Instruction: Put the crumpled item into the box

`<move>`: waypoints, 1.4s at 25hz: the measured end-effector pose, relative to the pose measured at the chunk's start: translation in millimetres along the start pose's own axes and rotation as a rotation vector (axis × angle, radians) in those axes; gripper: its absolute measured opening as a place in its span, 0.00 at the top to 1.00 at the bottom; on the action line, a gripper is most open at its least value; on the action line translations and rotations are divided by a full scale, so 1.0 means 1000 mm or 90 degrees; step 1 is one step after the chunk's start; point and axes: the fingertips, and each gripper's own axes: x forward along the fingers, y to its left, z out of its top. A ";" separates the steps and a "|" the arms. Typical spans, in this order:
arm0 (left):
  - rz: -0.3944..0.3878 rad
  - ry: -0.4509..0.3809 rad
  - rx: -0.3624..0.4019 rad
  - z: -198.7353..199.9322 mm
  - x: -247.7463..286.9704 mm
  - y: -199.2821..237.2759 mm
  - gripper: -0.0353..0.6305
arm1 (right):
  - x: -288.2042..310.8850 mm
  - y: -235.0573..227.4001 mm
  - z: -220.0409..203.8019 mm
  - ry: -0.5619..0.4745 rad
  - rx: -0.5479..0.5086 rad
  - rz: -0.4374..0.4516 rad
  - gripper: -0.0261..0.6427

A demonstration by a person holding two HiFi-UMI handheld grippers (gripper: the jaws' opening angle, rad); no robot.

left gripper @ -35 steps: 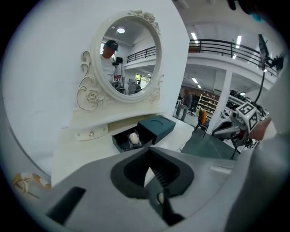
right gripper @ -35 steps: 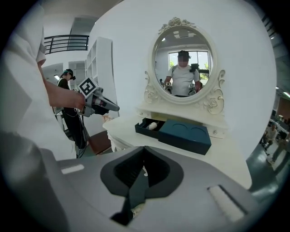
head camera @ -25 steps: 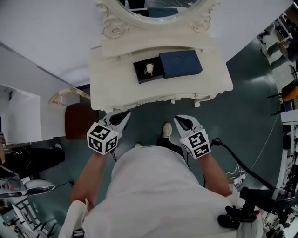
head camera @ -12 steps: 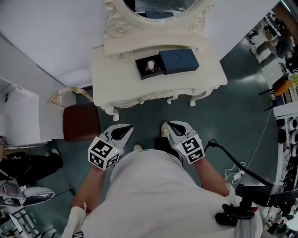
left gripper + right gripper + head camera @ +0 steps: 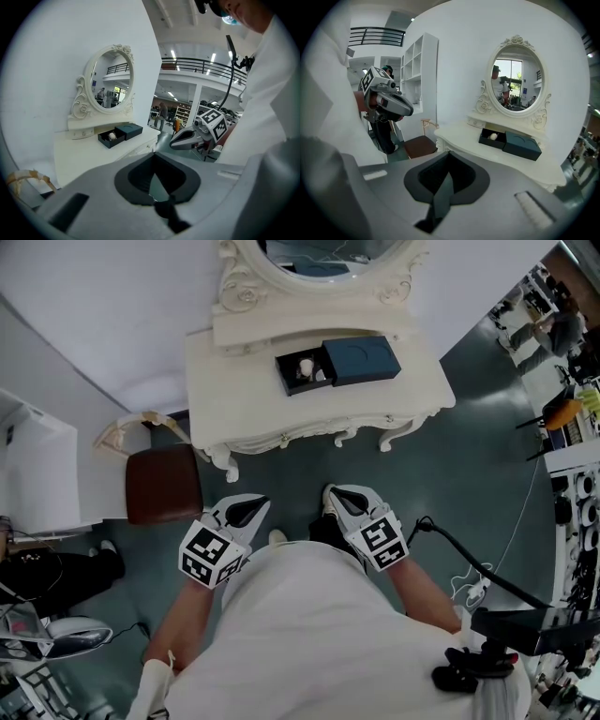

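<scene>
A white crumpled item lies in the open tray of a dark blue box on the white dressing table; the box's sleeve sits right beside it. Both grippers are held low over the floor, well short of the table's front edge. My left gripper is shut and empty, and so is my right gripper. The right gripper view shows the tray with the item far ahead. In the left gripper view the box is small and distant.
An oval mirror stands at the table's back. A brown stool sits left of the table, beside a white cabinet. A black cable runs over the floor at right. White shelves stand by the wall.
Both grippers have drawn back from the table's front edge, and the table with the box now lies farther off. The jaws stayed shut.
</scene>
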 end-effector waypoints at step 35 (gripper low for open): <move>-0.006 0.013 -0.006 -0.014 0.000 -0.003 0.94 | 0.010 0.013 0.005 0.001 -0.031 0.020 0.96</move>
